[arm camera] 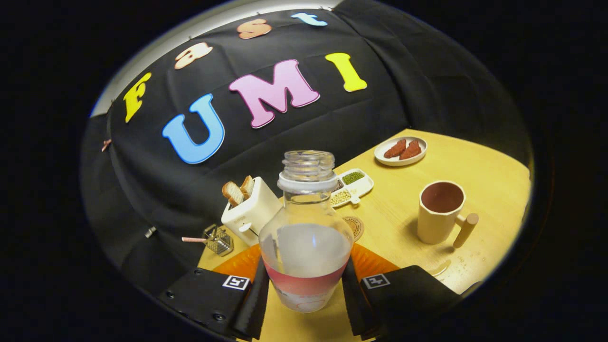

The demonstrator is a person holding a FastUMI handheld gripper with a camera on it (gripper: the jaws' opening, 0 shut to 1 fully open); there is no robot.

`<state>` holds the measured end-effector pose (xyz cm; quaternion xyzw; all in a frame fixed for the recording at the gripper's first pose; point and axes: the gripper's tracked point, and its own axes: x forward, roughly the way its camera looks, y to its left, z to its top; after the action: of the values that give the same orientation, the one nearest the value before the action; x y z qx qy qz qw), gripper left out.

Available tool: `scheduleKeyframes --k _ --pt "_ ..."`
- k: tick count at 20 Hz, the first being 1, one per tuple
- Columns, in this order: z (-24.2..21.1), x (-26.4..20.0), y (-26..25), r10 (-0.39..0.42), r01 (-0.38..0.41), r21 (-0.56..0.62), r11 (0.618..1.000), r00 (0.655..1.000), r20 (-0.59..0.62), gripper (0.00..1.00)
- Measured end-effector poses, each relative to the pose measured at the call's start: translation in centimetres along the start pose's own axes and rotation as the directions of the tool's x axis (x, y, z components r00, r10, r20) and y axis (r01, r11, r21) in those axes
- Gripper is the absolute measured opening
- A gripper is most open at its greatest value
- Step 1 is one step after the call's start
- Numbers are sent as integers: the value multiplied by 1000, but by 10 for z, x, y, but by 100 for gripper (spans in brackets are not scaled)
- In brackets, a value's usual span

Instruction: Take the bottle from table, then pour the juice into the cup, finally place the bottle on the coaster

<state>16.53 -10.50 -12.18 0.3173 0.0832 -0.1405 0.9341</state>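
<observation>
The bottle [306, 228] stands upright between the gripper's [306, 289] two fingers, both of which press against its lower sides, so the tool is clamped on it. The bottle is clear, has no cap, and holds some pale liquid; a red band runs round its lower part. Whether its base rests on the table [484, 166] or is lifted off it cannot be told.

Just behind the bottle, partly hidden by it, lies a round coaster [356, 227]. The cup [441, 211], with a wooden handle, stands upright well to the bottle's right. Behind the bottle to its left is a white toaster [254, 211] with bread slices in it, and beside that a small wire basket [218, 240]. Beyond the bottle sits a divided dish [354, 186] of beans, and farther off a plate [400, 151] with two reddish pieces of food.
</observation>
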Motion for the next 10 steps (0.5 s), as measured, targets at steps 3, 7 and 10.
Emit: scheduleKeyframes --k 3,7,10 --pt "-2 7 -25 -74 79 91 993 996 -55 71" --pt "5 12 -35 -69 93 245 965 992 -104 71" --pt "11 19 -49 -73 118 387 914 989 -129 71"
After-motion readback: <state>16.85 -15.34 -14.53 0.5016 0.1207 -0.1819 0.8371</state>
